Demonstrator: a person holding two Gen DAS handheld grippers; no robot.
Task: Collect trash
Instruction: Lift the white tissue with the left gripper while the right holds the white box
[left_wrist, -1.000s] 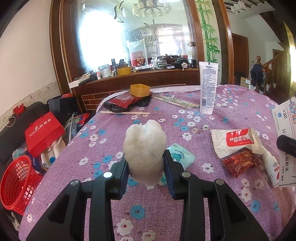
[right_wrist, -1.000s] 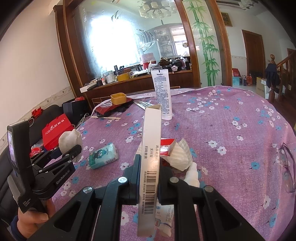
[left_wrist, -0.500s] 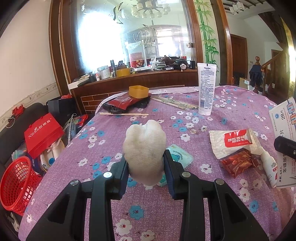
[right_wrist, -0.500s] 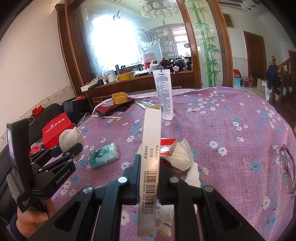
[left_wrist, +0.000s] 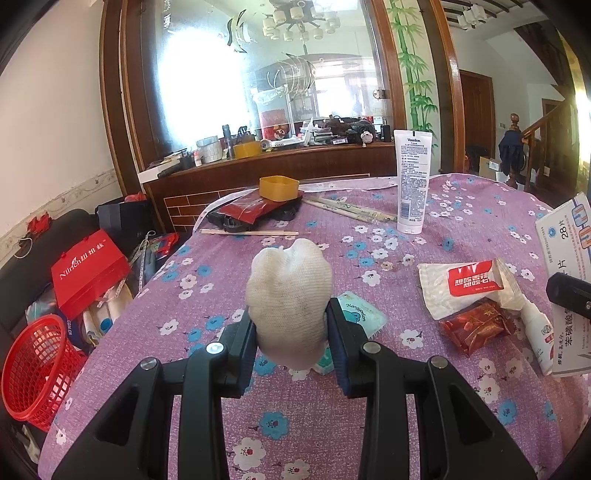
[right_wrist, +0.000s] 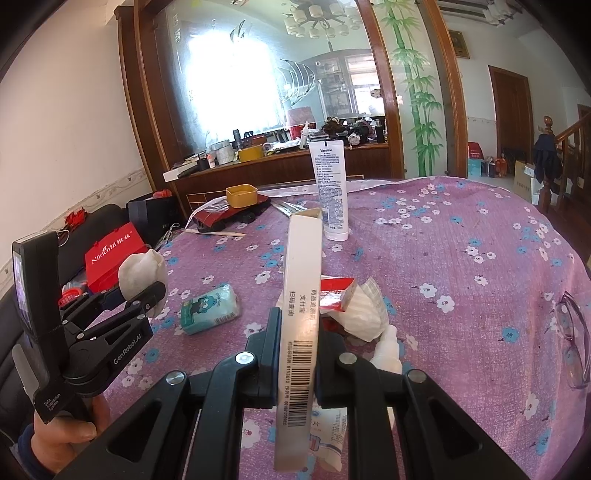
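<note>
— What is gripped by the left hand-held gripper (left_wrist: 291, 328)?
— A crumpled white cloth wad (left_wrist: 290, 295) is clamped between its jaws, above the purple floral table (left_wrist: 461, 221).

— And the right hand-held gripper (right_wrist: 297, 354)?
— It is clenched on a flattened white carton (right_wrist: 301, 295), held upright over the wrappers (right_wrist: 351, 302). A red basket (left_wrist: 35, 369) is seen beside the table.

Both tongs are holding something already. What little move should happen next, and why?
Probably swing the left tongs toward the red basket on the floor beside the table. They are shut on a grubby white wad, the right tongs grip a flattened white box, and the basket looks like the nearest place for trash.
</note>
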